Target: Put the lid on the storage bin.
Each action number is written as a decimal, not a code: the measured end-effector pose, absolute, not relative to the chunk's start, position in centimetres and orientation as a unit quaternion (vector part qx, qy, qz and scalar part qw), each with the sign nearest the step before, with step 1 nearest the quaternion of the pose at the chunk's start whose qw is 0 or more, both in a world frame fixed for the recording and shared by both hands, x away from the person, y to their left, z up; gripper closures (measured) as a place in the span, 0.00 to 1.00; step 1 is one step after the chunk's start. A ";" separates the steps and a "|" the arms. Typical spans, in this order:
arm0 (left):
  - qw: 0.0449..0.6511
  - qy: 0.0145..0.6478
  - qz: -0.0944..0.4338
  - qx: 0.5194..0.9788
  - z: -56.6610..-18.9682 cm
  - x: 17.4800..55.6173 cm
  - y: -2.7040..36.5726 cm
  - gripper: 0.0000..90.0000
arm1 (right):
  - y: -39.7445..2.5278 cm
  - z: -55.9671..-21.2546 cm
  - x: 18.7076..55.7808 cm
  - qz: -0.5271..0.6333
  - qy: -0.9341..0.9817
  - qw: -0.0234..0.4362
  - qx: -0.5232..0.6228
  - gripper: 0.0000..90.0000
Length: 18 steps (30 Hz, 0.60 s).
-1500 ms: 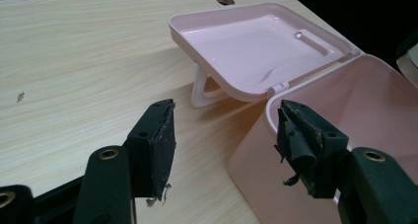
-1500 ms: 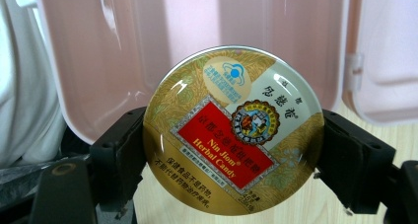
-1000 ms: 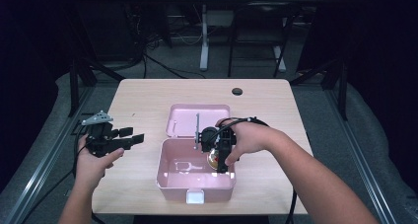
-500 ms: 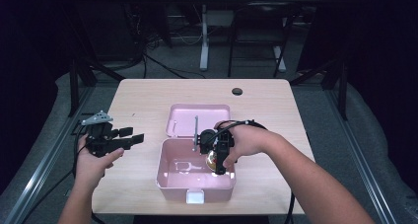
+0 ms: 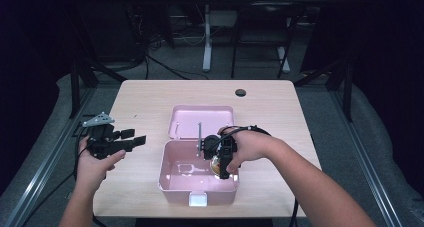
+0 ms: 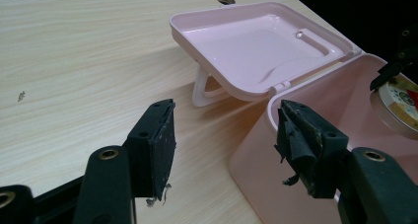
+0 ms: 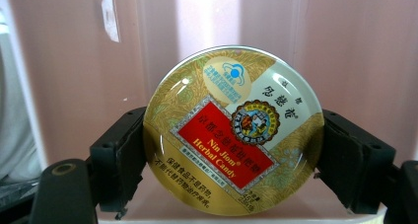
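My right gripper [image 7: 231,155] clamps the tin [image 7: 232,130] at centre frame, inside the pink box [image 5: 172,182]. I should lower it flat before releasing. My left gripper [image 6: 224,140] waits, jaws apart.

A box [image 5: 172,179] sits on the table [image 5: 150,97], near the front edge and about in the middle. Its lid [image 5: 200,119] lies open behind it. The right gripper [image 5: 223,168] is down inside the box at its right side, with a tin [image 7: 232,130] between its jaws. The left gripper [image 5: 131,139] is over the table, left of the box. A hole [image 5: 241,92] sits in the table behind the lid.
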<state>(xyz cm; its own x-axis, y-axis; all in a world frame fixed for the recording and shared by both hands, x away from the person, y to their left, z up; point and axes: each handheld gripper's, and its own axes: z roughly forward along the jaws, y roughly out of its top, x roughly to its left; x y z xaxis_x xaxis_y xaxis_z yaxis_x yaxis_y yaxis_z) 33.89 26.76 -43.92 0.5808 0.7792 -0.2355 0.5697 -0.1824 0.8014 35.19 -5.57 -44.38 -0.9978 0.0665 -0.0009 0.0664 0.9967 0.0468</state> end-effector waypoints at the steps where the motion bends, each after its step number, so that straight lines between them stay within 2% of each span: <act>1: 0.461 0.444 0.114 0.760 -43.9 33.9 26.8 0.44 | -5.6 -44.5 35.2 0.025 0.999 0.002 0.033 0.22; 18: 0.457 0.445 0.112 0.762 -44.0 34.0 26.8 0.44 | -5.5 -46.6 35.2 0.007 0.999 0.003 0.033 0.22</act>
